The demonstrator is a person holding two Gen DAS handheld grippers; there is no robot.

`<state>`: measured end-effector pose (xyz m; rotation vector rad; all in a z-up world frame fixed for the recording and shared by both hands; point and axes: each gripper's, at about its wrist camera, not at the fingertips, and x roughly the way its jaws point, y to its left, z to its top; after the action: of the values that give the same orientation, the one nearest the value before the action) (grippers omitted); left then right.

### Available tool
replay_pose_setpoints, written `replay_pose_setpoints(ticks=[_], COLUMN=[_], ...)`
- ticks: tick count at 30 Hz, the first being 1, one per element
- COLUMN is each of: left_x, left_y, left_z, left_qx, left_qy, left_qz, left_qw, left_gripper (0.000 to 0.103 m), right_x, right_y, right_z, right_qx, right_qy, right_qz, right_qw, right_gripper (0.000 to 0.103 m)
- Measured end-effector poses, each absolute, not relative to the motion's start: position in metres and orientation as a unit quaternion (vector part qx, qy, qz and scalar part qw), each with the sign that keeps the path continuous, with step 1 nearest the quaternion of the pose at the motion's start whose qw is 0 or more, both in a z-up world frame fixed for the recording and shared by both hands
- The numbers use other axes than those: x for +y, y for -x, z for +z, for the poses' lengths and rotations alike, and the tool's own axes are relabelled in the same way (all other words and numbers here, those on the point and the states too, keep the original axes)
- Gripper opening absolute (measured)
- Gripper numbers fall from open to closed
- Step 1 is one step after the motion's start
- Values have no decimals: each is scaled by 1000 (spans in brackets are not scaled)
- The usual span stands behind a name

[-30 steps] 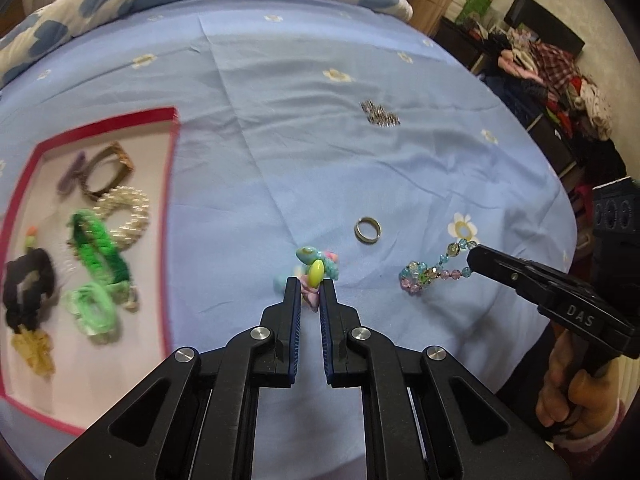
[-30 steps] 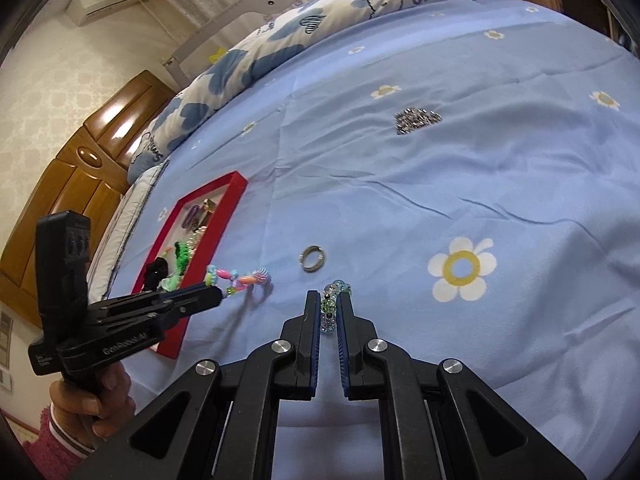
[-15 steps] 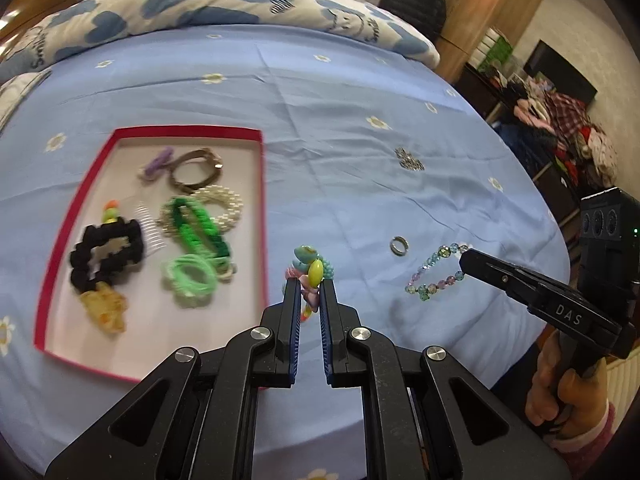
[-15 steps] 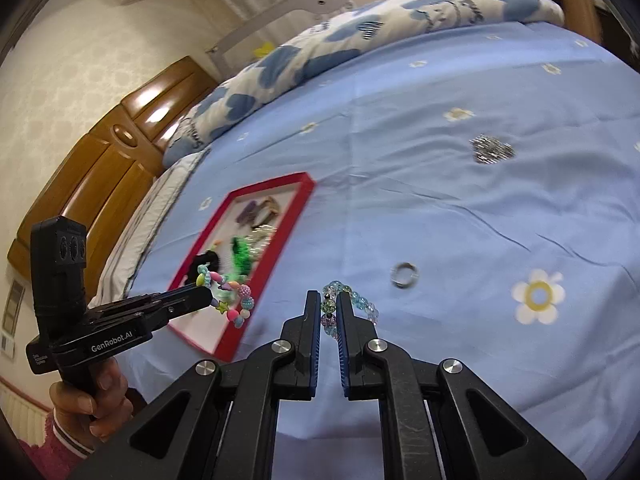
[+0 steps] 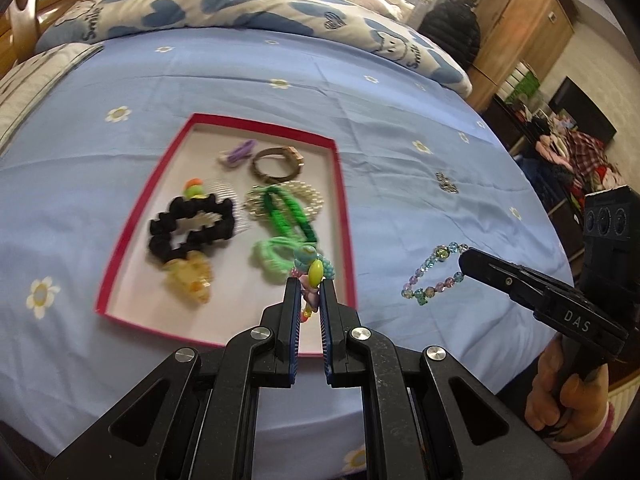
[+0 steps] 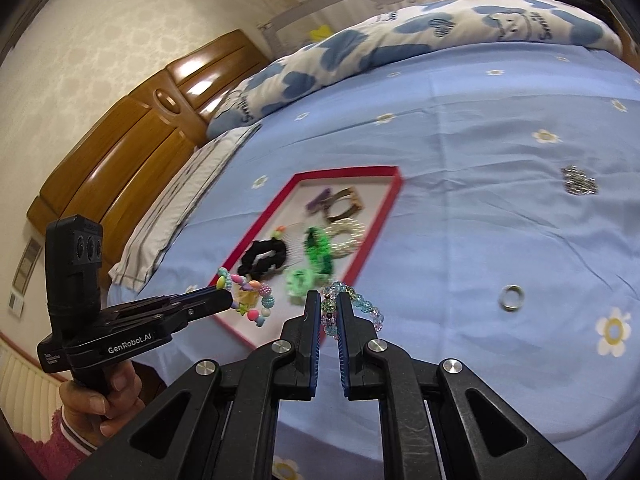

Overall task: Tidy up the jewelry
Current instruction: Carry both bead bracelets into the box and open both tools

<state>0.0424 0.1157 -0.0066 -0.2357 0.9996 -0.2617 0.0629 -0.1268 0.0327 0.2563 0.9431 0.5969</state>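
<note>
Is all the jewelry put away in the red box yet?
Not yet. The red box already holds scrunchies and bracelets. The left gripper carries a colorful bead bracelet, the right gripper a glass bead bracelet. A ring and sparkly clip wait on the bedspread.

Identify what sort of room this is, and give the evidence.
Most likely a bedroom: the red-rimmed tray lies on a blue flower-print bedsheet, with a heart-print duvet behind and a wooden headboard beside it.

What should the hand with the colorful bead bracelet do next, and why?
Probably open the left gripper: it holds the colorful bracelet above the near corner of the red tray, where the other jewelry lies, so it should drop inside.
</note>
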Motion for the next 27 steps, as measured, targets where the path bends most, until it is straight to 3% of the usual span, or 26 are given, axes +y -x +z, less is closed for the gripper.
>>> replay_pose_setpoints(ticks=[15,27], left_x=[152,162], left_y=[-43,-55], left_z=[-26,-60], left_qx=[490,520], left_qy=[142,161], left_qz=[-103,-96], left_qw=[854,833], left_gripper=[8,8], right_x=[-52,-30], right_y=[-70,-84], right_z=[28,-10], right_qx=[455,494], right_qy=[-92,-76], right_qz=[337,331], right_qw=[819,800], right_gripper=[7,7])
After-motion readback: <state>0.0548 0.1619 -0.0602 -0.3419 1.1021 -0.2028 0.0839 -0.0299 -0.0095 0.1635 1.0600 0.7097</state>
